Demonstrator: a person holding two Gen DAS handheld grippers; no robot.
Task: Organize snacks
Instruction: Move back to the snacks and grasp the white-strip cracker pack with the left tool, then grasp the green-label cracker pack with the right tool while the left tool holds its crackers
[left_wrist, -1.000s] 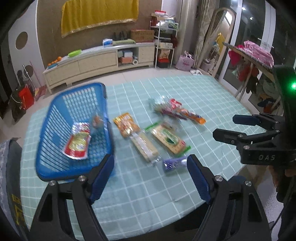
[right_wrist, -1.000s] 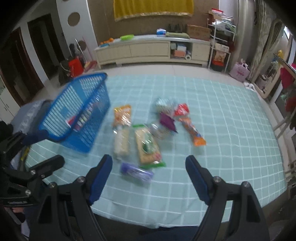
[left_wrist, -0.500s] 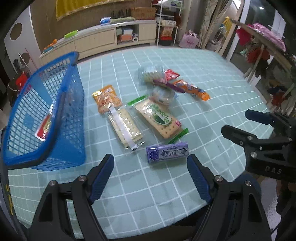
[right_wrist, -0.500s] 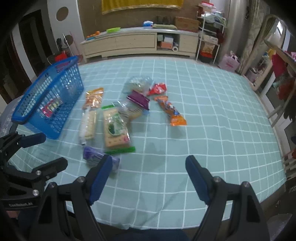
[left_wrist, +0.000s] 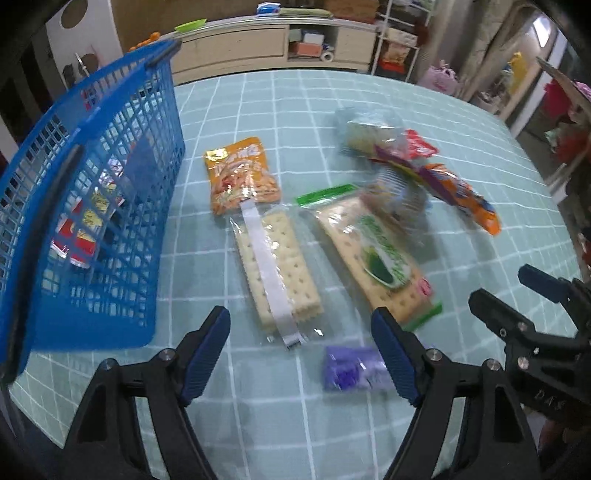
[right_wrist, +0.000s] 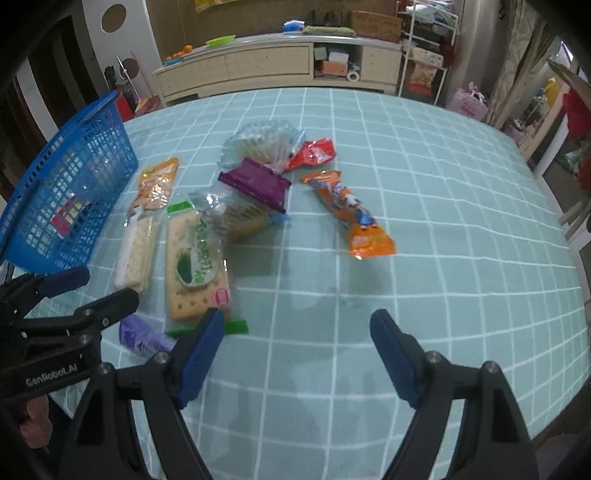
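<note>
Snacks, loose: most lie on the tablecloth (right_wrist: 443, 221), not yet sorted.
- Orange bag (left_wrist: 240, 173), far, just right of the basket.
- Clear cracker pack (left_wrist: 277, 266), touching the near edge of the orange bag.
- Green cracker pack (left_wrist: 376, 254), right of the clear one.
- Purple gum pack (left_wrist: 351, 369), nearest, apart from the crackers.
- Far heap: clear bags, purple pouch (right_wrist: 255, 184), red packet (right_wrist: 314, 153), overlapping.
- Orange bar (right_wrist: 351, 218), right of the heap, alone.

Basket (left_wrist: 92, 184), blue, left side of table: holds one red-and-yellow packet (left_wrist: 81, 236); further contents cannot be made out through the mesh.

Progress, judged: early; about one item stowed, the rest outstanding.

Left gripper (left_wrist: 303, 350): jaws spread, nothing between the pads, over the near end of the clear cracker pack and the gum; they have just narrowed slightly.
Right gripper (right_wrist: 295, 354): jaws spread wide, empty, above bare cloth.
</note>
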